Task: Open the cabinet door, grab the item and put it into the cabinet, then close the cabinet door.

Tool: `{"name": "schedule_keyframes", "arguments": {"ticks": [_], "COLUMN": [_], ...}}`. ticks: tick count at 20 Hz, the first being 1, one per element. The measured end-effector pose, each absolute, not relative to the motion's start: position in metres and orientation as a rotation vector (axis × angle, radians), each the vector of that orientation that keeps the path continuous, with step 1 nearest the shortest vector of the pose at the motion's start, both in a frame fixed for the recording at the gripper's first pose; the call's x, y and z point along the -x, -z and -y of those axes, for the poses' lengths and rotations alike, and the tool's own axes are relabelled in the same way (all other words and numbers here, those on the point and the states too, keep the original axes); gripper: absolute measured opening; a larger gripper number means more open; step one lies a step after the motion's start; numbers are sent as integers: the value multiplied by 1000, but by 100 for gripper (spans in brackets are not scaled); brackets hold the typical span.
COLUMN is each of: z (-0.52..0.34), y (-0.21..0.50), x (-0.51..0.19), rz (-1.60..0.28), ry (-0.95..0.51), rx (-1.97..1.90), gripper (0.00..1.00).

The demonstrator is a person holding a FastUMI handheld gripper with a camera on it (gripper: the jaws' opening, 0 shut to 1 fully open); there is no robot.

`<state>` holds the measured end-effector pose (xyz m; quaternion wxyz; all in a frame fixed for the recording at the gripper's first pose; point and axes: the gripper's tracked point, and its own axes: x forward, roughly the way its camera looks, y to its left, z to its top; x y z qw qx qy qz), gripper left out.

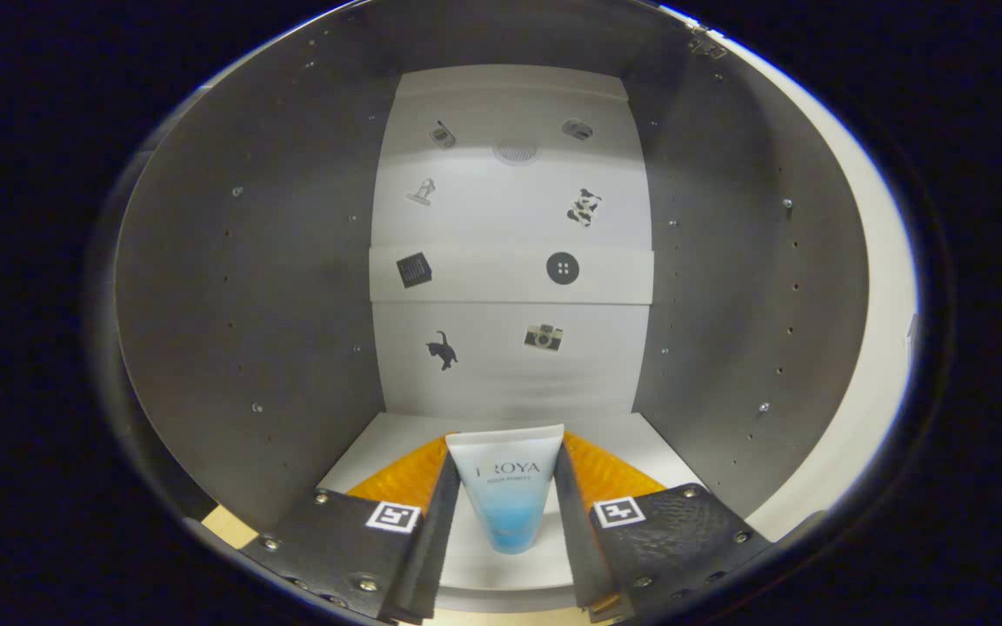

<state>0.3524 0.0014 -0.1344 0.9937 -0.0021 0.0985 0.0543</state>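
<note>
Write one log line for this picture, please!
stage: placing | gripper: shut on tube | cabinet: open, tube inside

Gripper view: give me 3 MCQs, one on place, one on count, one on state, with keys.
1. Where is the tube?
A. between the gripper fingers
B. on the cabinet's top edge
C. against the back panel

2. How many stickers are on the back panel?
A. three
B. seven
C. twelve

3. What are the gripper's fingers doing?
A. spread wide, empty
B. pressing the tube from both sides
C. gripping a door handle

Key: 1 A, both pads flank the tube inside the cabinet; 2 B, seven small pictures count out; 3 B, each finger touches a side of the tube.
</note>
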Motion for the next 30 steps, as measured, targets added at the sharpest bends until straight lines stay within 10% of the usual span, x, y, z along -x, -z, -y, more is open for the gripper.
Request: {"name": "schedule_keyframes", "arguments": {"ticks": [15,30], "z": [8,48], "y": [110,42], "x": [-339,-115], "rz": [-138,-73], "ry": [-78,63], "rx": [-65,-43], "gripper": [99,99]}}
